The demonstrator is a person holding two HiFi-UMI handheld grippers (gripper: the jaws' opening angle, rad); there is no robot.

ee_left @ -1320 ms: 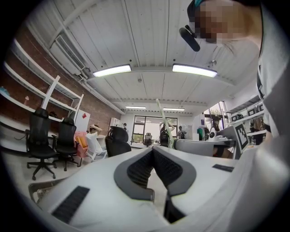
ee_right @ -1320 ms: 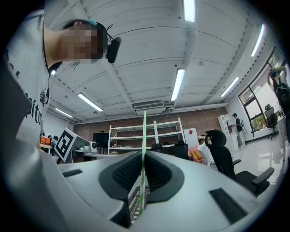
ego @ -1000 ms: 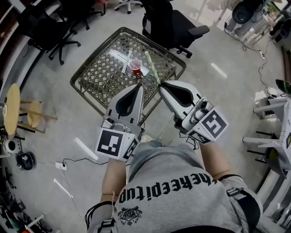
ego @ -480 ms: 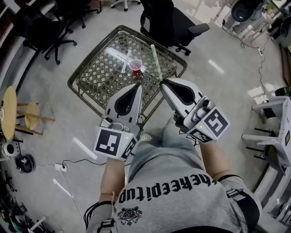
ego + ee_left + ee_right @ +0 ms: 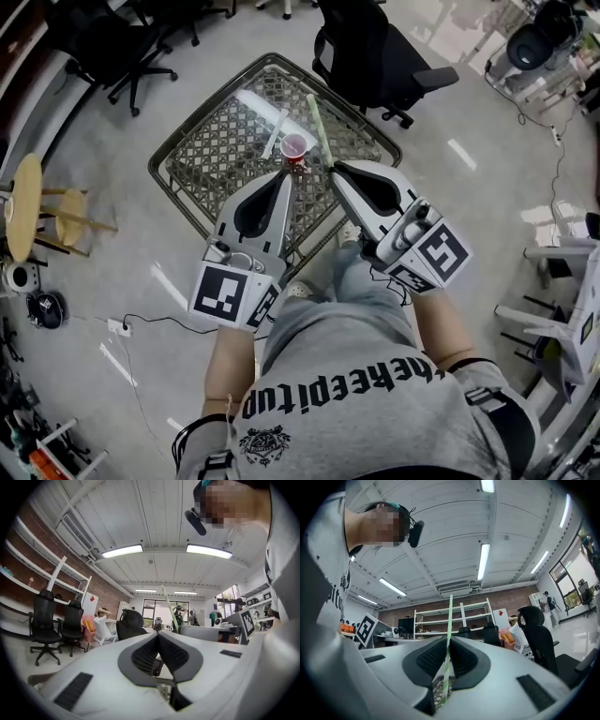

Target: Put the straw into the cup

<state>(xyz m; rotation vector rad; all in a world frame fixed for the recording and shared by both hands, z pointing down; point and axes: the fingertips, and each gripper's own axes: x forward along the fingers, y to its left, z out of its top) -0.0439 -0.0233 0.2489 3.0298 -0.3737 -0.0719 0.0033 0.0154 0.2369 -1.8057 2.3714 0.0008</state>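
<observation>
A small red cup (image 5: 294, 147) stands upright on a wire-mesh table (image 5: 211, 150). My right gripper (image 5: 334, 169) is shut on a pale green straw (image 5: 320, 129), which rises past the fingertips just right of the cup. In the right gripper view the straw (image 5: 449, 620) runs straight up between the closed jaws of the right gripper (image 5: 447, 641). My left gripper (image 5: 288, 174) hovers just in front of the cup, shut with nothing in it. In the left gripper view the left gripper (image 5: 158, 635) has its jaws together, and the straw (image 5: 168, 606) shows to the right.
A white paper strip (image 5: 275, 133) lies on the mesh left of the cup. A black office chair (image 5: 375, 56) stands behind the table and another (image 5: 108, 47) at the far left. Round wooden stools (image 5: 26, 216) stand at the left, with a cable (image 5: 150, 328) on the floor.
The table and cup now sit slightly lower and further right in the head view. Both grippers keep their pose, and the straw stays gripped in the right one.
</observation>
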